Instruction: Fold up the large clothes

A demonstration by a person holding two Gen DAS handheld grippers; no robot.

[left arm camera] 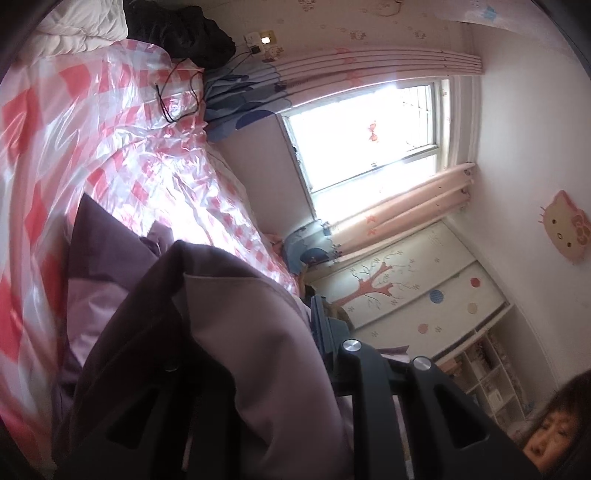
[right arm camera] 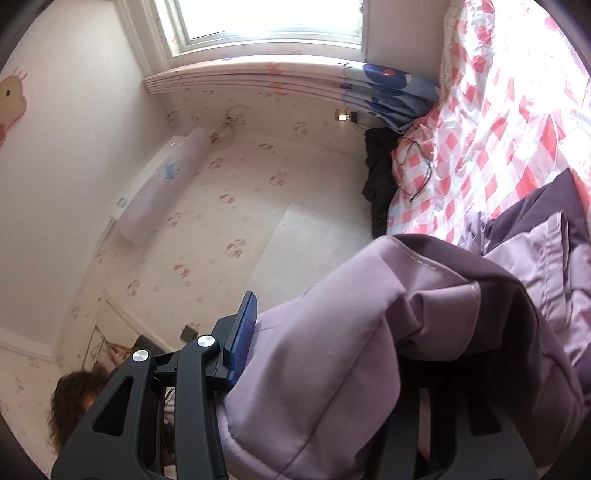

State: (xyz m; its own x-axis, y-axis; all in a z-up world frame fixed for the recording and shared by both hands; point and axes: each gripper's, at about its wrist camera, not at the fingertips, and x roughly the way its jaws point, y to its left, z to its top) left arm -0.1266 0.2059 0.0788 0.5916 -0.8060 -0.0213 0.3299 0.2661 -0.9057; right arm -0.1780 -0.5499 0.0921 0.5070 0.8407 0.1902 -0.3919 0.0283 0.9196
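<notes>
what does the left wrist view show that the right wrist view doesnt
Only the left wrist view shows the wardrobe door with a tree design, the white shelf unit and the white quilt. Only the right wrist view shows the wall air conditioner. Both show the purple garment draped over the fingers, the red checked plastic sheet on the bed, the window, the dark clothes pile and the cat face wall plaque.
</notes>
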